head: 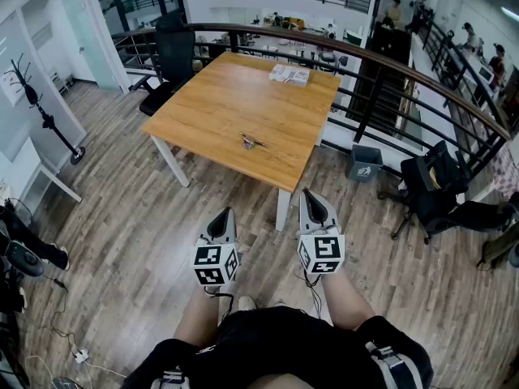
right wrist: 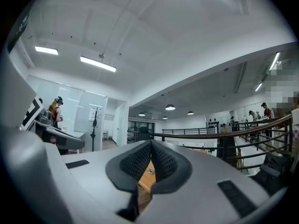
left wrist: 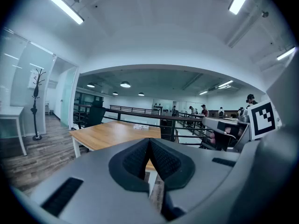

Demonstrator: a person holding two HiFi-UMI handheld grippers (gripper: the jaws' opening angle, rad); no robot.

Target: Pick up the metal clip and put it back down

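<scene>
Metal clip (head: pixel 250 142) on table (head: pixel 219 104), untouched.

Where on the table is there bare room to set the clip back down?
Most of the wooden table is bare: the whole left half toward the black chair, and the middle between the metal clip near the front edge and the paper stack at the far right corner. Only that corner is crowded.

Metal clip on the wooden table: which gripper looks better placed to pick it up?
Right, narrowly. Both grippers are shut and well short of the table, but the right gripper points straight at the metal clip.
</scene>
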